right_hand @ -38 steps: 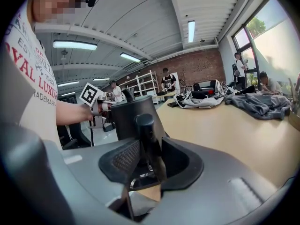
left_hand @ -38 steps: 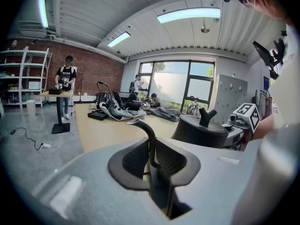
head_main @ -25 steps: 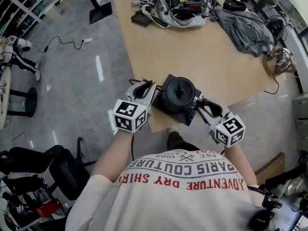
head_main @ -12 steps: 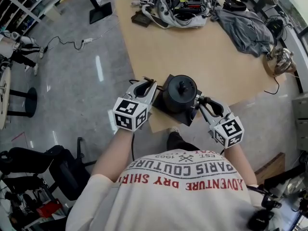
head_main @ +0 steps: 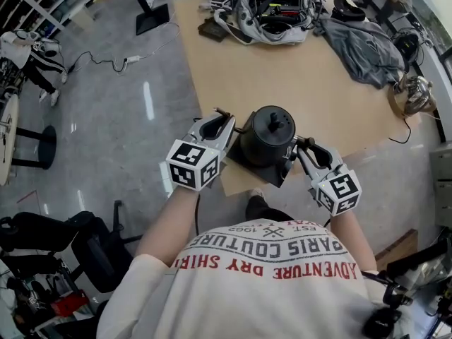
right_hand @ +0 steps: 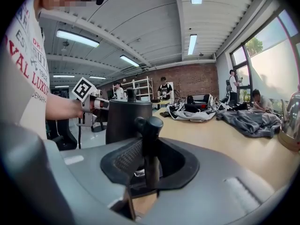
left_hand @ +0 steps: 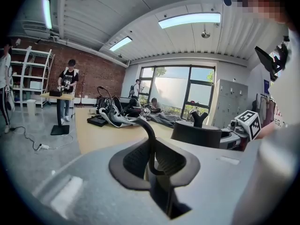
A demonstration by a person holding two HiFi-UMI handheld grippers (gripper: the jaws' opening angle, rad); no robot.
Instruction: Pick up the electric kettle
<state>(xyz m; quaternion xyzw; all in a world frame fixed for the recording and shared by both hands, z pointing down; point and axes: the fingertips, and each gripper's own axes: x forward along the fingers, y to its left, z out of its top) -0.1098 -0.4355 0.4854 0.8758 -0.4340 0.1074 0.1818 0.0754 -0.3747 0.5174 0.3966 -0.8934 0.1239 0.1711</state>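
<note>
The black electric kettle (head_main: 270, 134) stands on its black base (head_main: 265, 169) at the near edge of the wooden table (head_main: 282, 69). My right gripper (head_main: 302, 145) is at its right side. In the right gripper view the kettle's black handle (right_hand: 149, 135) stands upright between the closing jaws, and the pads are not clearly pressing on it. My left gripper (head_main: 221, 121) is just left of the kettle. It is shut on a thin black curved cord (left_hand: 150, 135), and the kettle body (left_hand: 196, 134) shows beyond it to the right.
A grey-and-white bag with cables (head_main: 272, 9) and a grey garment (head_main: 360, 44) lie at the table's far end. A steel kettle (head_main: 413, 90) sits at the right edge. The base overhangs the near table edge. A black office chair (head_main: 56, 239) stands on the floor at the left.
The right gripper's jaws have narrowed around the kettle's handle. Both hands have stayed where they were; the head view has shifted a little.
</note>
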